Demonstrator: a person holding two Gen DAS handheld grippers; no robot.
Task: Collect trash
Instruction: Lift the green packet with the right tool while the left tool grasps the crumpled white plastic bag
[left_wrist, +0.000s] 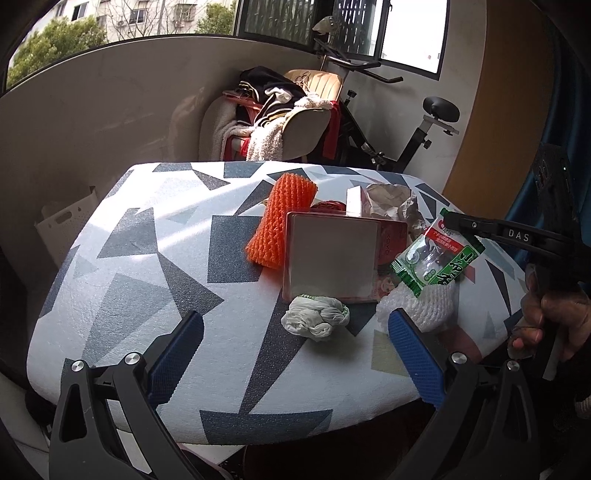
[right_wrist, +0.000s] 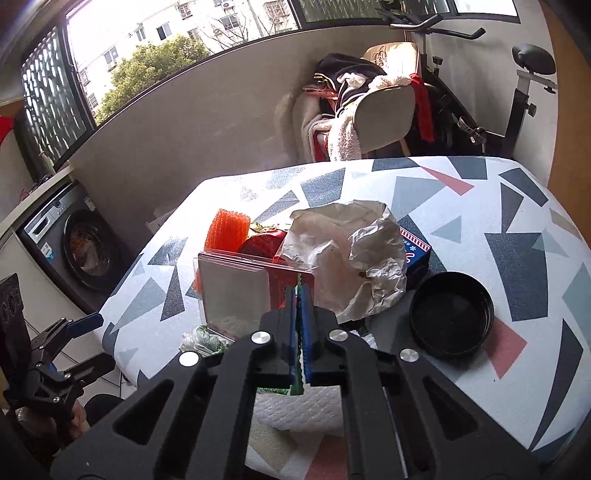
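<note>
My right gripper (right_wrist: 298, 295) is shut on a green snack wrapper (left_wrist: 437, 256) and holds it above the table; it also shows in the left wrist view (left_wrist: 452, 221). The wrapper's edge (right_wrist: 297, 386) shows between the pads. My left gripper (left_wrist: 295, 354) is open and empty, low over the table's near edge, facing a crumpled white-green bag (left_wrist: 316, 319). Other trash lies around: an orange foam net (left_wrist: 282, 218), a white foam net (left_wrist: 424, 304), crumpled paper (right_wrist: 351, 258), a clear box (left_wrist: 332, 258).
The patterned table (left_wrist: 147, 258) also holds a black round lid (right_wrist: 451, 319), a blue box (right_wrist: 417, 254) and a red item (right_wrist: 264, 242). A chair with clothes (left_wrist: 288, 110) and an exercise bike (left_wrist: 406, 129) stand behind. A washing machine (right_wrist: 74, 240) is at the left.
</note>
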